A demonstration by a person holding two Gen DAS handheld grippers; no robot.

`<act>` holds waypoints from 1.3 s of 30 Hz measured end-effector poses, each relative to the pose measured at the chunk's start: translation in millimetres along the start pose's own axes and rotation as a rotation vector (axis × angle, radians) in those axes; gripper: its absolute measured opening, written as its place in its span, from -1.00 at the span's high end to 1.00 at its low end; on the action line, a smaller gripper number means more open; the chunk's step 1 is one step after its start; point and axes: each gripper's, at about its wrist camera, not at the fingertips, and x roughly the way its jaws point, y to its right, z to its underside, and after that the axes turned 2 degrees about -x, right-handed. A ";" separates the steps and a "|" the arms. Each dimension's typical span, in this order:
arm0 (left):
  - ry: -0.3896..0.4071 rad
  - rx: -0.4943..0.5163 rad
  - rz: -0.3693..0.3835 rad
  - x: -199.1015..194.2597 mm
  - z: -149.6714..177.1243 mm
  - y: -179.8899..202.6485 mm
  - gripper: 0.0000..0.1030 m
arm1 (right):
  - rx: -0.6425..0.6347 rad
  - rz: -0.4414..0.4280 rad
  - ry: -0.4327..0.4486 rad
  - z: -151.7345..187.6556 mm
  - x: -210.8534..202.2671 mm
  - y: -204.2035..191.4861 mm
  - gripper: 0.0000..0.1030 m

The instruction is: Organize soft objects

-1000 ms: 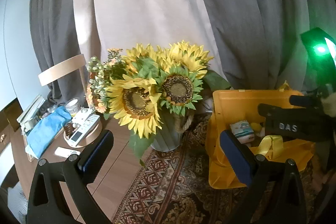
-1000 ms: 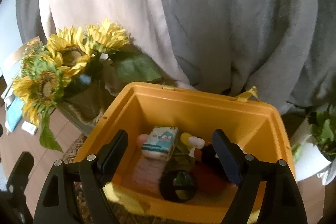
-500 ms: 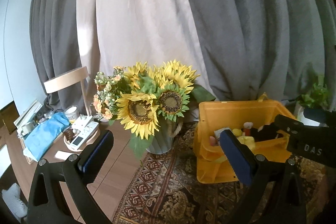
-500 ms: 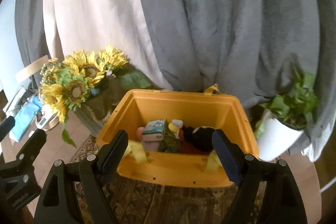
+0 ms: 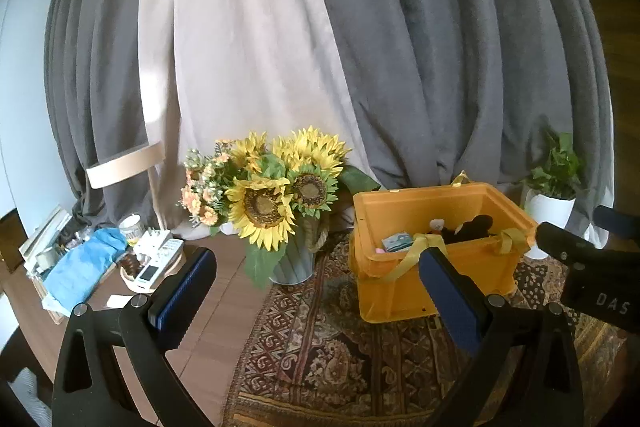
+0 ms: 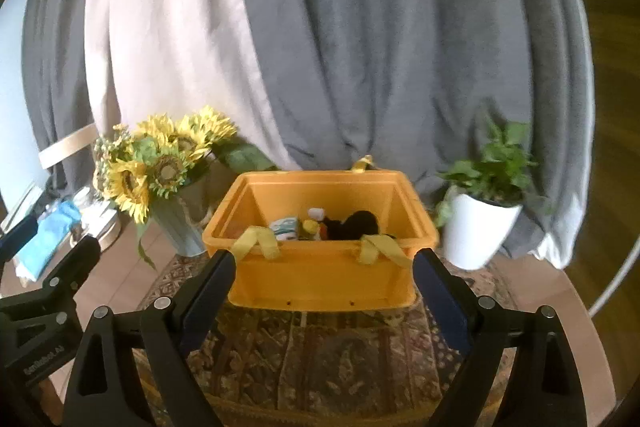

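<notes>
Both grippers empty, facing the orange bin.
Right gripper (image 6: 322, 291) jaws just widened, nothing between; left gripper (image 5: 316, 291) spread apart; orange bin (image 6: 320, 279) ahead holds soft toys (image 6: 352, 225).

White lettering "DAS" on the black body of the right hand-held gripper (image 5: 596, 267); other print illegible.

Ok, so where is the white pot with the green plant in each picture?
Left wrist view: the white pot stands at the far right, just behind and right of the yellow box.
Right wrist view: the white pot stands right of centre, beside the yellow box's right end.
Shared landmark: the sunflowers, left of the box in both.
</notes>
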 end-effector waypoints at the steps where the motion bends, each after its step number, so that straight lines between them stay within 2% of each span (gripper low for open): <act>1: 0.005 0.002 0.002 -4.3 0.8 0.0 -1.00 | 0.006 0.010 0.006 2.7 -6.5 0.6 -0.77; 8: 0.023 -0.005 0.049 -35.2 5.2 4.0 -1.00 | 0.018 0.042 0.038 15.7 -48.4 3.5 -0.77; 14: 0.047 -0.009 0.059 -65.4 9.3 11.6 -1.00 | 0.019 0.059 0.073 25.7 -80.8 9.9 -0.77; 27: 0.052 -0.007 0.060 -148.3 35.7 33.5 -1.00 | 0.022 0.048 0.088 62.6 -151.1 34.0 -0.77; 39: 0.043 -0.005 0.079 -214.5 59.5 37.0 -1.00 | 0.034 0.039 0.106 96.8 -219.3 46.0 -0.77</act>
